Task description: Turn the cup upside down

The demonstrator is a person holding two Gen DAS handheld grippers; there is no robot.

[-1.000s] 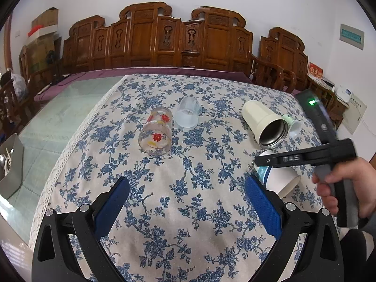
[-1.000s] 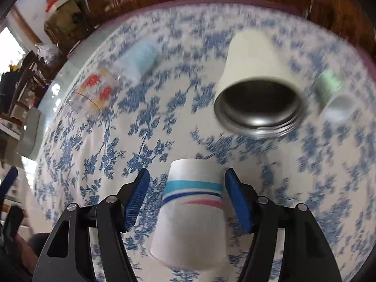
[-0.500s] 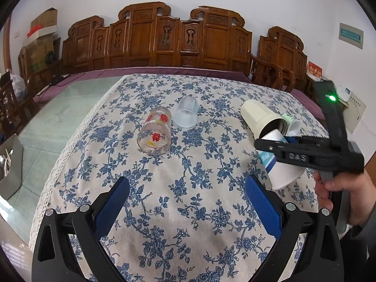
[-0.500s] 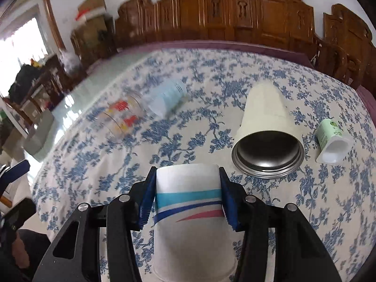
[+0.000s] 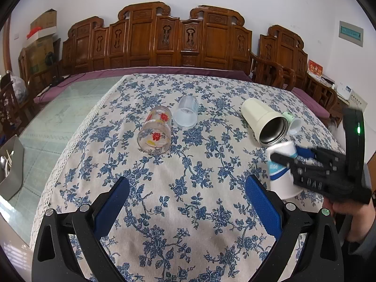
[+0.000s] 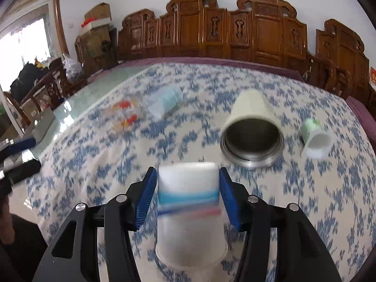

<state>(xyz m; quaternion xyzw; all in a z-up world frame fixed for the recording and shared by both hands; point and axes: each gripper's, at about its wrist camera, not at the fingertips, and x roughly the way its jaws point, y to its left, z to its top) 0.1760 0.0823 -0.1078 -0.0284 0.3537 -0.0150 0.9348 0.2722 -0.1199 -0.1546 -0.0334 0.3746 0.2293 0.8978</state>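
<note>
paper cup [image 6: 188, 202], white with teal, blue and red stripes, sat between the blue pads of the right gripper [image 6: 188, 197]. its jaws were drawn in narrow and pressed on the cup's two sides, near the closed base. the wide open rim [image 6: 191, 258] pointed back and down toward the camera, and the base pointed away. in the left wrist view the same cup [image 5: 280, 174] hung tilted, rim lowest, near the right edge of the surface. whether the rim touched the cloth could not be told, because the cup was blurred.

the cup looked thin and very light, likely easy to dent, so a gentle squeeze on the stiffer part near the base seemed the safest hold. the rim would probably crush or slip first.

the left gripper [image 5: 188, 206] hovered low over the flowered tablecloth [image 5: 188, 188], jaws wide apart and holding nothing.

beyond the paper cup, a cream tumbler [image 6: 252, 131] with a metal inside lay on its side, mouth toward the camera. just right of it lay a small green and white cup [image 6: 316, 138], also on its side. farther left, a clear glass with red print [image 5: 155, 130] and a frosted glass [image 5: 186, 114] lay tipped over, close together. carved wooden chairs [image 5: 178, 37] lined the far wall.
</note>
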